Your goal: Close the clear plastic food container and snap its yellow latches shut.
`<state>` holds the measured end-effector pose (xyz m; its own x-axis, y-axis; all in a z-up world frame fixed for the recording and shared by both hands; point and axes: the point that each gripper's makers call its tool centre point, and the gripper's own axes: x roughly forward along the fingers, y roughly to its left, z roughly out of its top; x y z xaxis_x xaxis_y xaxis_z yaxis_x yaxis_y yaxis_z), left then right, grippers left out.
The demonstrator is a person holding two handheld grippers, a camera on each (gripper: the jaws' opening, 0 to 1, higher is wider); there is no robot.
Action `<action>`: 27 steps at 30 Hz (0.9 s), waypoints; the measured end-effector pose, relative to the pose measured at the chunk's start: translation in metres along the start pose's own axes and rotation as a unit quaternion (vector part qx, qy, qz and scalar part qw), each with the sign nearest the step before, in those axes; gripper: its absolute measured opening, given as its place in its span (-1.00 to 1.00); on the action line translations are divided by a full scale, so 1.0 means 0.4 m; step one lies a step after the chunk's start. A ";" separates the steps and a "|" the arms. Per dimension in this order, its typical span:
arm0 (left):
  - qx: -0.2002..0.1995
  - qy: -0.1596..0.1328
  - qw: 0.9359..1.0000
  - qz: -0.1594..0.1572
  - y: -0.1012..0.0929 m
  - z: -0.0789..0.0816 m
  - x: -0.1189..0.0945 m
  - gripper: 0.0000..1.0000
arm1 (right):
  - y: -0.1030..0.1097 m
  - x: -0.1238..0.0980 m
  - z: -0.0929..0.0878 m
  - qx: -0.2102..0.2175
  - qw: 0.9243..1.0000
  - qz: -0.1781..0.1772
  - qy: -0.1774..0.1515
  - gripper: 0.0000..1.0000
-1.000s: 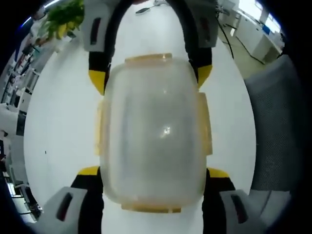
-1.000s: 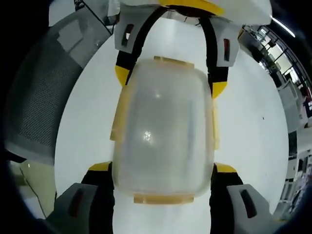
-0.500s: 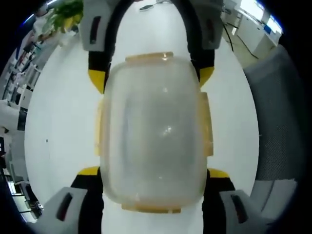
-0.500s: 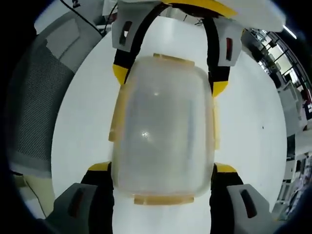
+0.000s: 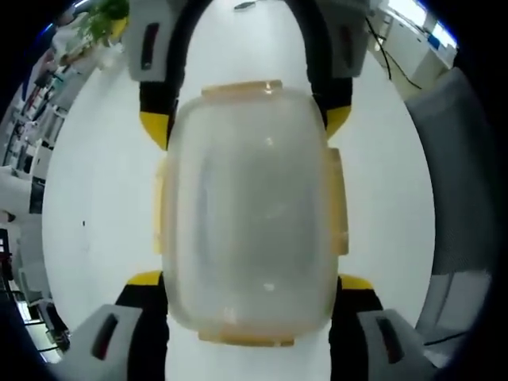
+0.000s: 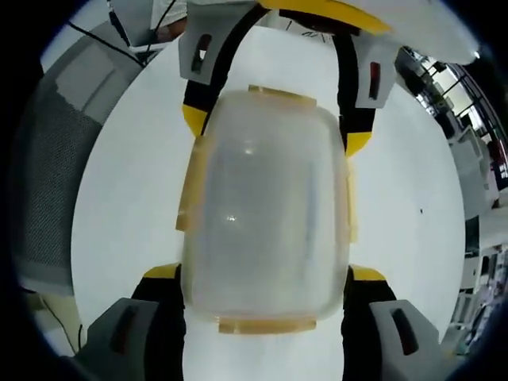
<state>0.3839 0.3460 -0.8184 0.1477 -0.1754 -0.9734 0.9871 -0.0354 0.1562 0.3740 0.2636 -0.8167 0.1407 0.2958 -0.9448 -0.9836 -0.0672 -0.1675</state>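
In the left gripper view, a white table (image 5: 95, 198) runs under everything — smooth, matte, bare of marks but for one tiny dark speck at the left. On it lies the container (image 5: 248, 210), a rounded rectangle of cloudy, translucent plastic with its lid on top. Four latches (image 5: 159, 208) in pale yellow sit on it, one to each side, all lying flat against the rim. No writing or label can be read on it. The left gripper (image 5: 249, 279) rises from the bottom with its two black jaws, tipped in yellow, spread wide and standing on either side of the container's near end; whether they press it I cannot tell. The right gripper (image 5: 245, 127) comes in from the top, its two yellow tips flanking the far end likewise. At the right edge stands a grey mesh chair (image 5: 452, 182).

In the right gripper view, the chair (image 6: 51, 175) is at the left, the container (image 6: 267, 210) in the middle of the table (image 6: 413, 206), and the same four latches (image 6: 186, 194) show. The right gripper (image 6: 266, 274) straddles the near end, jaws wide; the left gripper (image 6: 274, 131) straddles the far end — grip uncertain on both.
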 end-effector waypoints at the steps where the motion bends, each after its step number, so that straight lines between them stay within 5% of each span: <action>1: 0.004 0.006 1.000 0.000 0.009 -0.003 0.002 0.63 | -0.007 0.001 0.000 0.003 1.000 -0.001 0.000 0.58; 17: -0.014 -0.009 1.000 0.003 0.122 -0.006 0.018 0.64 | -0.126 0.026 -0.022 -0.011 1.000 -0.016 0.013 0.61; 27: 0.006 -0.004 1.000 0.001 0.132 -0.010 0.020 0.64 | -0.130 0.022 -0.017 0.007 1.000 -0.017 0.001 0.61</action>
<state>0.4373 0.3467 -0.8188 0.1485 -0.1838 -0.9717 0.9861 -0.0467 0.1596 0.4273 0.2635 -0.8182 0.1735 0.2954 -0.9395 -0.9799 -0.0433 -0.1946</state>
